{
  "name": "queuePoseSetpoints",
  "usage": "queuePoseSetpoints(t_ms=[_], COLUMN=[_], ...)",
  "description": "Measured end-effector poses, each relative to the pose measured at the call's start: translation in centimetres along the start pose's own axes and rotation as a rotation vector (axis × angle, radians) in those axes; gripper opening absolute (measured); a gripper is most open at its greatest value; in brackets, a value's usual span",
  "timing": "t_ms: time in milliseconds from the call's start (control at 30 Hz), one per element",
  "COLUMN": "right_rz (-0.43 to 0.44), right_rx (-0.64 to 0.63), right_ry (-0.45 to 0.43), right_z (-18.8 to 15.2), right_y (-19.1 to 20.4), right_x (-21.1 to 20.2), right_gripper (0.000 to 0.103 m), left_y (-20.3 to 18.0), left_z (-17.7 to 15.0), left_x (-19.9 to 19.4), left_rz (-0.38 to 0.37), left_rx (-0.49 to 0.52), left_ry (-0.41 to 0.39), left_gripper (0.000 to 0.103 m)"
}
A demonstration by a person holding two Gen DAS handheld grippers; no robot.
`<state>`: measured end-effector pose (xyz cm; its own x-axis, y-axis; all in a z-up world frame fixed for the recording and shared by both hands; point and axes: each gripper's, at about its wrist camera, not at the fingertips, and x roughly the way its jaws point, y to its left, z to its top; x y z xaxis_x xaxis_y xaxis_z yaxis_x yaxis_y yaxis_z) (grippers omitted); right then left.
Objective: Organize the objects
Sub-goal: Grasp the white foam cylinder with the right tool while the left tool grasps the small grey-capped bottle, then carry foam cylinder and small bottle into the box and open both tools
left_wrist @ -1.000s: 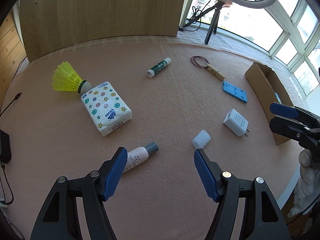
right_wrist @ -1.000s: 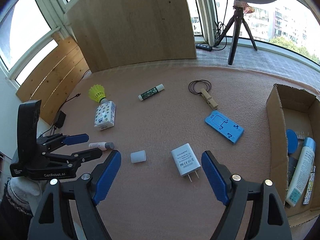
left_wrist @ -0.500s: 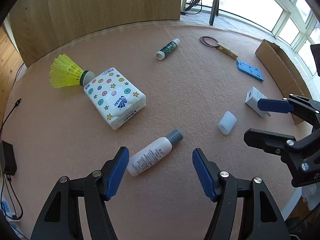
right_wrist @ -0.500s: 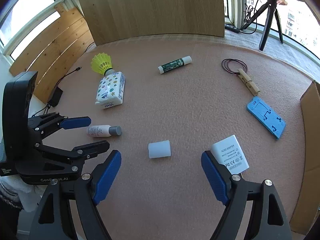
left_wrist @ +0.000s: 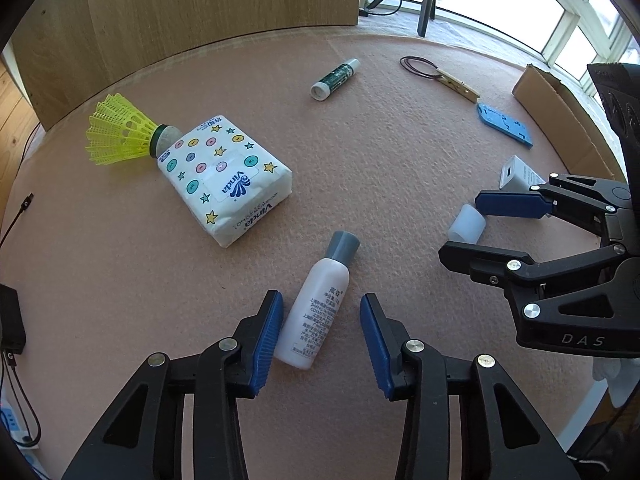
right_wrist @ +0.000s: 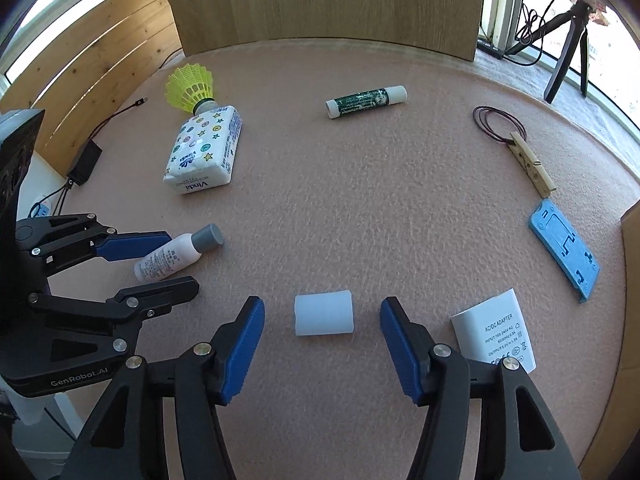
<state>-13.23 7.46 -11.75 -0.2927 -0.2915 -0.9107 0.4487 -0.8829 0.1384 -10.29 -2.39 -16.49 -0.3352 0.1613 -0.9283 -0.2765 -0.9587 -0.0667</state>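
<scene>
A white bottle with a grey cap (left_wrist: 316,308) lies on the pink mat between the blue pads of my left gripper (left_wrist: 321,299). Its jaws are closing: the left pad is almost against the bottle, while a gap remains at the right pad. A small white cap (right_wrist: 324,313) lies between the pads of my right gripper (right_wrist: 322,305). These jaws are closing too, with a gap on each side. The right wrist view shows the left gripper (right_wrist: 182,262) astride the bottle (right_wrist: 172,258). The left wrist view shows the right gripper (left_wrist: 460,226) over the cap (left_wrist: 466,224).
On the mat lie a tissue pack (left_wrist: 224,178), a yellow shuttlecock (left_wrist: 120,132), a green tube (left_wrist: 334,78), a clothespin (left_wrist: 458,84) with a dark loop (left_wrist: 418,66), a blue holder (right_wrist: 564,252) and a white adapter (right_wrist: 494,332). A cardboard box (left_wrist: 560,108) stands at the right edge.
Both grippers have come down towards the mat and narrowed their jaws. The right one shifted left from the adapter to the white cap. The bottle now sits between the left pads.
</scene>
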Motion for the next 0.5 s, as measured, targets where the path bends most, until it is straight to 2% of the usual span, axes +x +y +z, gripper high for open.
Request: queuePoseSetpoints(t_ms=[100,233,400,500], right_rz=[-0.024,-0.068,-0.084,-0.079], right_rx=[-0.027,-0.058,-0.093,-0.096], right_ry=[-0.001,0.002,0.002,0.001], right_z=[0.1,0.2,0.2,0.2], right_y=[0.4,0.8,1.2,1.1], right_x=[0.1,0.3,0.3,0.3], right_gripper=[0.051,0.037,0.025,0.024], left_y=[0.2,0.4,0.5,0.6], left_z=[0.1,0.0,0.0,0.0], left_x=[0.1,0.0,0.1,0.1], left_rz=[0.003,0.010,0.015,0.012], left_rx=[-0.010,-0.017,-0.029,-0.044], left_ry=[-0.005,-0.014,-0.025,-0.029], left_gripper=[0.034,0.023,0.022,0.022])
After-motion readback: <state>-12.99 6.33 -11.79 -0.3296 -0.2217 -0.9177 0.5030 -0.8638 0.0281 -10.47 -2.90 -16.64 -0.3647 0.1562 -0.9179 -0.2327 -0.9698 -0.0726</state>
